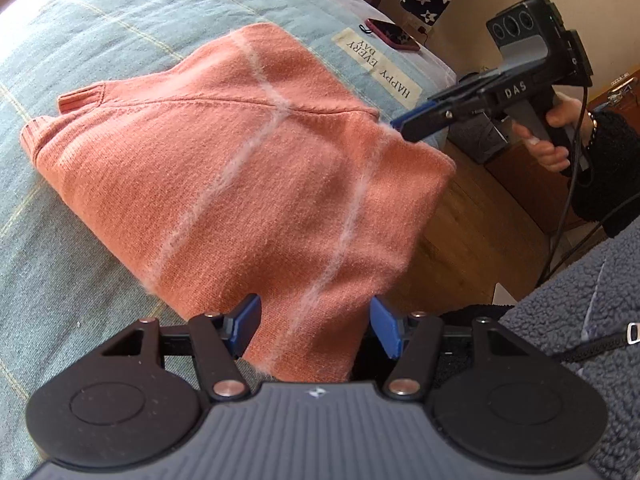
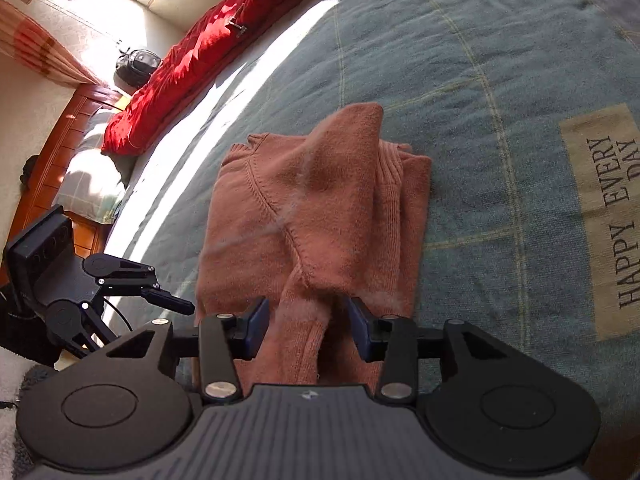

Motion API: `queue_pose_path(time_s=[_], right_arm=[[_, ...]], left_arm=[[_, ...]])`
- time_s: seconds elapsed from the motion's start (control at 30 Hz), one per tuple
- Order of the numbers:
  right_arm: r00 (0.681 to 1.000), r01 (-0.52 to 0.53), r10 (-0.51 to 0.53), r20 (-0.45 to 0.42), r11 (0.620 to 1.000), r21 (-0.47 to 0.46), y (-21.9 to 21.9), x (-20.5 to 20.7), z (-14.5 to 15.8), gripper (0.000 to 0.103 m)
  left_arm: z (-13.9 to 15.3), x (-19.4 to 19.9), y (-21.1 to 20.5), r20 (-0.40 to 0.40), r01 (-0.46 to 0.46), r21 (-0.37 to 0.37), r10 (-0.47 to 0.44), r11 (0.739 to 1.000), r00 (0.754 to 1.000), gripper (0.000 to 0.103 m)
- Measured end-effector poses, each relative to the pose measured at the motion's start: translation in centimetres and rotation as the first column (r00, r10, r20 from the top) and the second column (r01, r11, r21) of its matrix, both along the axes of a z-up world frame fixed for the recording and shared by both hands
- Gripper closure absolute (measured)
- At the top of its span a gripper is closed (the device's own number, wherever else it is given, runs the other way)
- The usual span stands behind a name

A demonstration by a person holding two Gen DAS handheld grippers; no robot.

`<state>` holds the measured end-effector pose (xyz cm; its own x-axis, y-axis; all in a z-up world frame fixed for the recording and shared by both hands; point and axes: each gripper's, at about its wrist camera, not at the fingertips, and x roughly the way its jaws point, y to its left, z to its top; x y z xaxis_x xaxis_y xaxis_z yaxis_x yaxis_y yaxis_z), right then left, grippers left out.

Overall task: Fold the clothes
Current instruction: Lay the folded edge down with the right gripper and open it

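An orange knit sweater (image 1: 248, 160) with pale stripes lies folded on the blue-green checked bedspread (image 1: 100, 20), its ribbed collar to the far left. My left gripper (image 1: 316, 326) is open, and the sweater's near edge lies between its blue pads without being pinched. In the left wrist view my right gripper (image 1: 400, 124) hovers at the sweater's right corner, held by a hand. The right wrist view shows the sweater (image 2: 312, 208) bunched in a ridge running between the open right gripper (image 2: 308, 326). The left gripper (image 2: 180, 304) sits at the sweater's left side.
A "HAPPY EVERY DAY" patch (image 1: 378, 66) is sewn on the bedspread, with a phone in a red case (image 1: 392, 34) near the bed's edge. Wooden floor (image 1: 472, 232) lies beyond that edge. A red duvet (image 2: 200, 52) and a pillow (image 2: 92, 184) sit at the bed's head.
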<state>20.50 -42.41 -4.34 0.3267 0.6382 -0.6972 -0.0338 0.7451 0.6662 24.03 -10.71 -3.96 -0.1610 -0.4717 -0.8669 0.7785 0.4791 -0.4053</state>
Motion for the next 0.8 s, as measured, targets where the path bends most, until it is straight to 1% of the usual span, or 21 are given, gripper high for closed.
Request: queue_pose_path(time_s=[0.07, 0.1, 0.13, 0.17, 0.27, 0.33, 0.43, 0.5, 0.53, 0.57, 0.63, 0.7, 0.8], right_arm=[[1.0, 0.005, -0.004, -0.029, 0.999, 0.032, 0.5, -0.6, -1.1, 0.051], [1.0, 0.003, -0.002, -0.027, 1.0, 0.018, 0.6, -0.7, -1.1, 0.054], [1.0, 0.001, -0.001, -0.025, 1.0, 0.004, 0.8, -0.9, -1.1, 0.076], [1.0, -0.001, 0.001, -0.023, 1.0, -0.01, 0.9, -1.0, -1.1, 0.09], [1.0, -0.005, 0.004, -0.02, 0.999, -0.053, 1.2, -1.6, -1.1, 0.09], [0.999, 0.005, -0.008, -0.036, 0.997, -0.079, 1.0, -2.3, -1.2, 0.09], [0.998, 0.015, -0.021, -0.051, 0.993, -0.114, 0.9, -3.3, -2.8, 0.091], [0.999, 0.02, -0.023, -0.022, 0.993, -0.114, 0.8, -3.7, -2.1, 0.091], [1.0, 0.023, -0.024, -0.008, 0.993, -0.114, 0.8, -3.9, -1.8, 0.09], [1.0, 0.023, -0.022, 0.009, 0.993, -0.119, 0.8, -4.0, -1.3, 0.085], [0.998, 0.009, 0.002, 0.069, 0.985, -0.17, 1.1, -4.0, 0.9, 0.082], [0.991, 0.017, 0.009, 0.137, 0.982, -0.188, 1.1, -3.7, 3.0, 0.082], [0.976, -0.015, 0.047, 0.211, 0.988, -0.152, 1.6, -2.5, 4.3, 0.082]], left_arm=[[0.0, 0.0, -0.2, 0.007, -0.002, -0.004, 0.002, 1.0, 1.0, 0.043], [-0.1, 0.0, -0.3, 0.012, -0.001, -0.004, 0.001, 1.0, 1.0, 0.043], [-0.1, -0.1, -0.3, 0.018, 0.004, -0.002, -0.004, 1.0, 1.0, 0.043], [-0.1, -0.2, -0.4, 0.023, 0.011, 0.0, -0.011, 1.0, 1.0, 0.043], [-0.5, -0.3, -0.7, 0.03, 0.031, 0.013, -0.031, 0.999, 0.999, 0.043], [-0.7, -0.4, -0.8, 0.037, 0.049, 0.019, -0.05, 0.999, 0.998, 0.043], [-0.9, -0.5, -0.9, 0.046, 0.075, 0.019, -0.076, 0.997, 0.996, 0.043], [-1.0, -0.6, -1.1, 0.06, 0.089, 0.029, -0.091, 0.996, 0.994, 0.043], [-1.0, -0.6, -1.1, 0.068, 0.097, 0.033, -0.099, 0.995, 0.993, 0.043], [-0.9, -0.7, -1.2, 0.077, 0.105, 0.037, -0.108, 0.994, 0.991, 0.043], [-0.9, -0.9, -1.4, 0.093, 0.118, 0.043, -0.122, 0.992, 0.988, 0.043], [-0.8, -1.0, -1.5, 0.097, 0.122, 0.044, -0.126, 0.992, 0.987, 0.043], [-0.8, -1.1, -1.8, 0.103, 0.128, 0.045, -0.132, 0.991, 0.986, 0.042]])
